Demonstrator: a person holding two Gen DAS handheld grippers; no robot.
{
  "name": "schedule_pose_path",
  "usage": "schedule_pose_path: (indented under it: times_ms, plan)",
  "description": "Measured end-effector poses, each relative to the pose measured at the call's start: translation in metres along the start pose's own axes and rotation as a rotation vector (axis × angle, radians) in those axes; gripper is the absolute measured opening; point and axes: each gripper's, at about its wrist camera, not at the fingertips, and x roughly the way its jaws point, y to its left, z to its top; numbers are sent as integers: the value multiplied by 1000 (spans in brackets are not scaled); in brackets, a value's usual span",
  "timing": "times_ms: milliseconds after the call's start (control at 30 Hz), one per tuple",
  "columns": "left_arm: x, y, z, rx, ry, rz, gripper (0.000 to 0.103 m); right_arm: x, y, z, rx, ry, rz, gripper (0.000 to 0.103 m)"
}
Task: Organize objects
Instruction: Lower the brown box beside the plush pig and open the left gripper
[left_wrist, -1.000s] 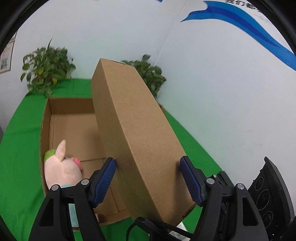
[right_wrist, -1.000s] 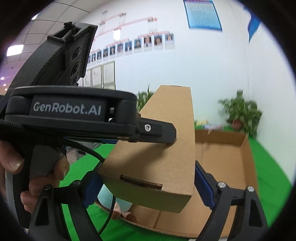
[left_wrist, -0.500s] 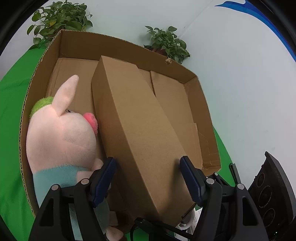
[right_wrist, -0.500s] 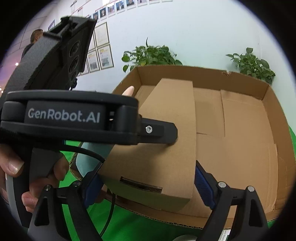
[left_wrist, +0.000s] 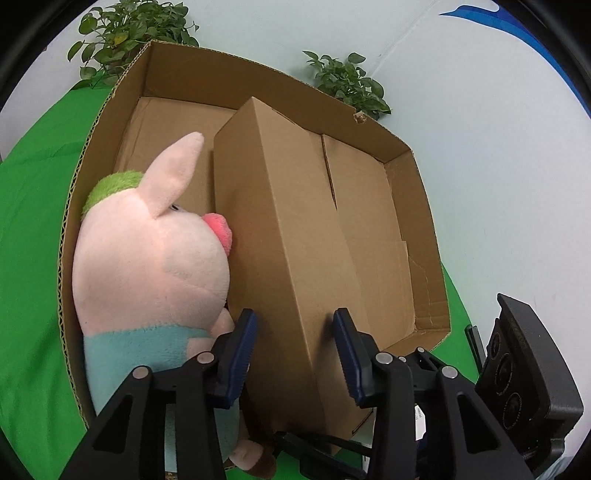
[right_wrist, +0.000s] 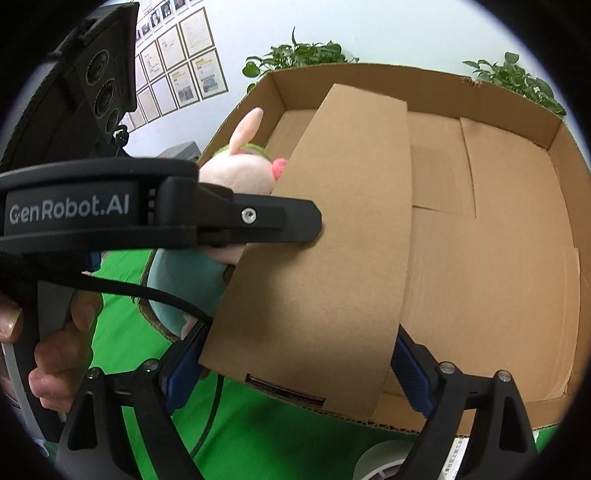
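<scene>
Looking down into a big, open, brown cardboard tray (left_wrist: 258, 70) lying on a green cloth (left_wrist: 29, 221). Seeing two things inside it. Spotting a soft pink pig toy (left_wrist: 147, 258) with a green tuft and a light blue shirt, leaning by the left wall. Spotting a long, closed, brown cardboard box (left_wrist: 288, 240) just right of the toy, touching its pink nose, with its near end sticking out over the tray's near wall.

Closing the left gripper (left_wrist: 293, 328) over the box's long top corner, one blue pad by the left side and one over the top. Not being able to tell about any pressing there. Opening the right gripper (right_wrist: 297, 343) slightly, blue pads lying against both sides of the box's near end. Holding the left gripper's black handle with a bare hand (right_wrist: 55, 350).
</scene>
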Motion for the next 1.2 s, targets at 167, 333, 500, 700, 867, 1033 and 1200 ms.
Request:
schedule_pose_path:
  times_ms: [167,333,500,700,867,1033,1200]
  plan:
    - [1,0,-2,5,-1,2,36,-10,-2,-6,-12,29,4,92]
    - [0,0,-7,16,-1,22,30,-22,-9,-11,-2,59,31,92]
    - [1,-2,-9,29,1,41,27,-37,-21,-17,42,87,78,92]
    - [2,-2,-9,25,-1,49,27,-64,-25,-19,54,31,145,89]
    - [9,-7,-9,34,11,51,21,-48,-29,-13,54,59,138,43]
    - [18,-11,-14,37,43,19,18,-49,-23,-15,20,77,150,19]
    - [10,-11,-18,53,20,42,18,-56,-27,-23,49,69,181,21]
